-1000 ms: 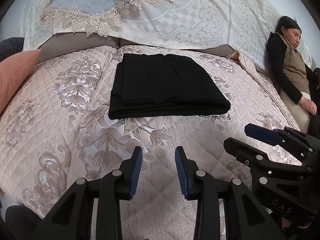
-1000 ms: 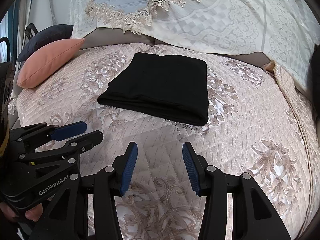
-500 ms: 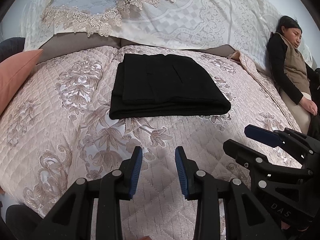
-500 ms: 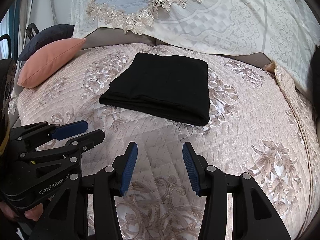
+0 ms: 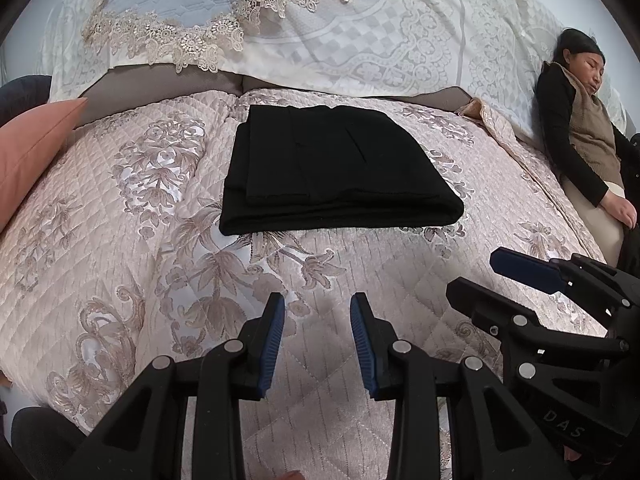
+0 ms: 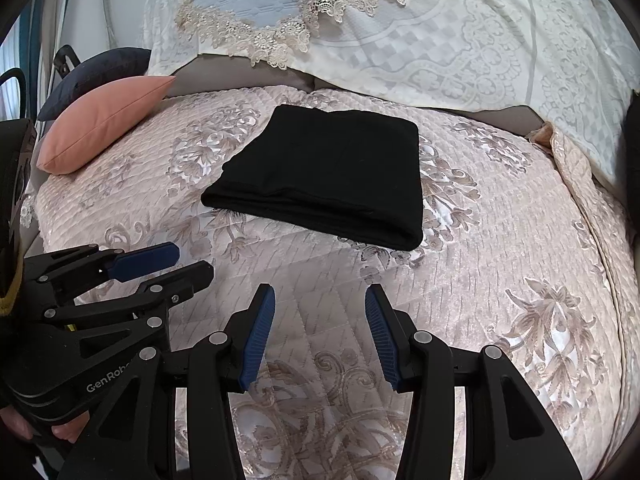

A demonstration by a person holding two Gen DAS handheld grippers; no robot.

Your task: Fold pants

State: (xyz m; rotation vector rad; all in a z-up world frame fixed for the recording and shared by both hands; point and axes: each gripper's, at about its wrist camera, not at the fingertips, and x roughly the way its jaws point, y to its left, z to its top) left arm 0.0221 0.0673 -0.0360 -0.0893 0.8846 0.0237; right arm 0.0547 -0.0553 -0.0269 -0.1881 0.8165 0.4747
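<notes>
Black pants lie folded into a flat rectangle on the pink quilted bedspread, in the middle of the bed; they also show in the right wrist view. My left gripper is open and empty, held above the quilt well short of the pants. My right gripper is open and empty too, also short of the pants. Each gripper appears in the other's view: the right one at the right, the left one at the left.
A pink cushion and a dark cushion lie at the bed's left. A lace-trimmed headboard cover rises behind. A person in black and tan leans at the bed's right edge.
Both grippers have drifted very slightly; the pants lie as before, and both jaws stay open.
</notes>
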